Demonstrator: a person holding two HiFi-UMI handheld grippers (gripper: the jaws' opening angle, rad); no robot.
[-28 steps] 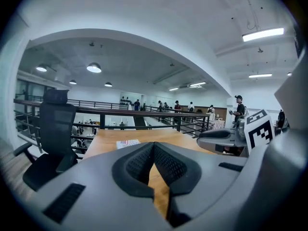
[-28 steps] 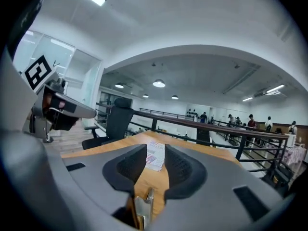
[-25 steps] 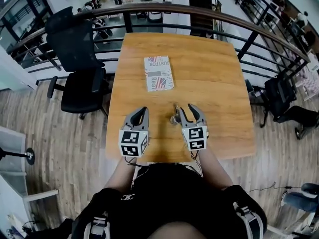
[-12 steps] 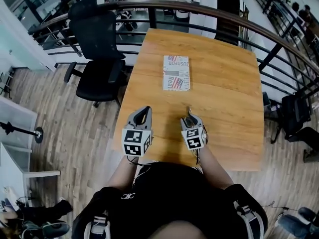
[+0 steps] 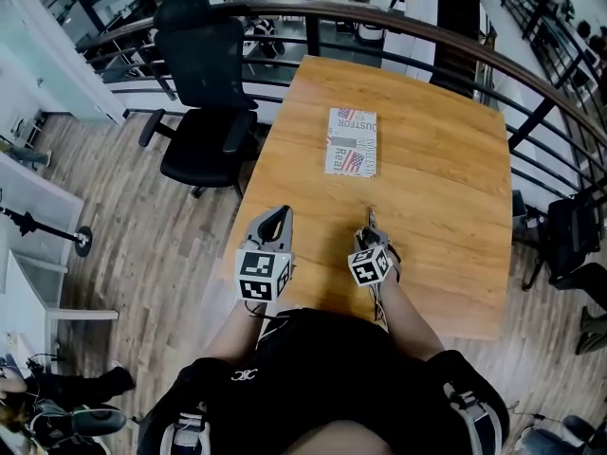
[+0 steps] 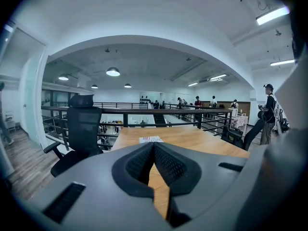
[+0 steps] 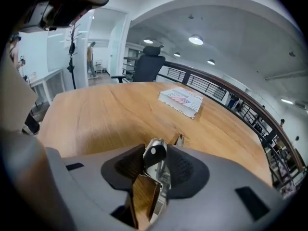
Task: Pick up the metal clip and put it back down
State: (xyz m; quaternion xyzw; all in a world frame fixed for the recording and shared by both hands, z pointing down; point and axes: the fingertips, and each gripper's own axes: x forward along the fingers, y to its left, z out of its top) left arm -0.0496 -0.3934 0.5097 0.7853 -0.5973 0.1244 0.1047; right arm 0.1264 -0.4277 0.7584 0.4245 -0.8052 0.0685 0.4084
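The wooden worktop [image 5: 446, 207] spreads out before me, with a black office chair [image 5: 204, 93] off its left edge by the railing. A printed booklet [image 5: 352, 142] lies flat near the middle of the worktop, well apart from my grippers. My left gripper [image 5: 276, 216] hovers over the near edge, its jaws clenched together on nothing. My right gripper [image 5: 369, 238] tilts down beside it. Its jaws have just been opening a little, yet they grasp the metal clip [image 7: 156, 154], whose tip pokes out ahead over the wood.
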